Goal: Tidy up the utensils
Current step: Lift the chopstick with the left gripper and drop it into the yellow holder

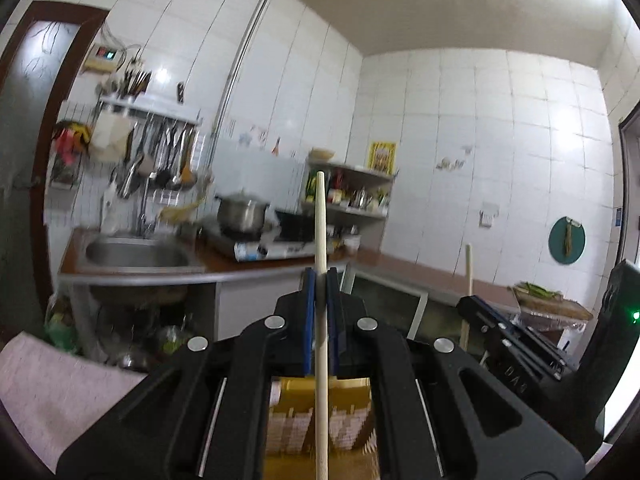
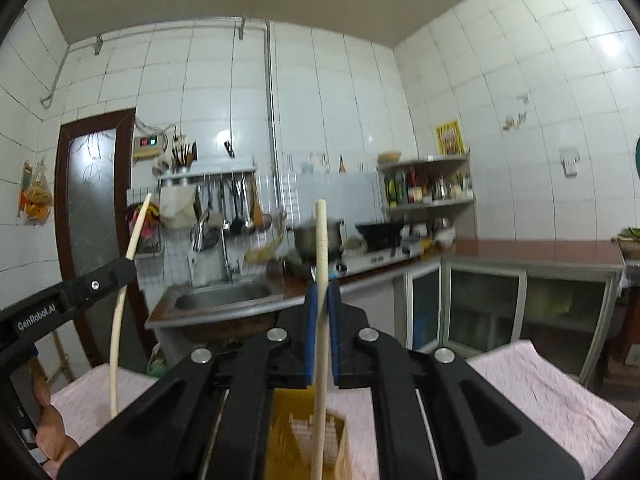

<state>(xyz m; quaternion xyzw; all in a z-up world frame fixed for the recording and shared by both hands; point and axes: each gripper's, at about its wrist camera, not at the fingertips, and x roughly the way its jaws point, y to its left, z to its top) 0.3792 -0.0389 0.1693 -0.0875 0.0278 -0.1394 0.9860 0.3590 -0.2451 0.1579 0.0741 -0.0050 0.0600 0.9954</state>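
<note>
Chopsticks were the utensils in play: each gripper held one pale wooden stick upright. The left gripper (image 1: 321, 280) had its blue-padded fingers (image 1: 308, 292) pressed tight on the left chopstick (image 1: 321, 264), which ran from above the fingers down past the camera. The right gripper (image 2: 322, 294) likewise clamped the right chopstick (image 2: 321, 240) between its fingers (image 2: 311, 304). Below both sticks stood a yellow slotted holder (image 2: 306, 436) on a desk covered by a pink cloth (image 2: 552, 400). Both grippers pointed level, side by side, toward a tiled kitchen with a steel sink (image 2: 224, 300), a pot (image 1: 241, 214) on a stove and hanging ladles (image 2: 236, 208) on a rack.
</note>
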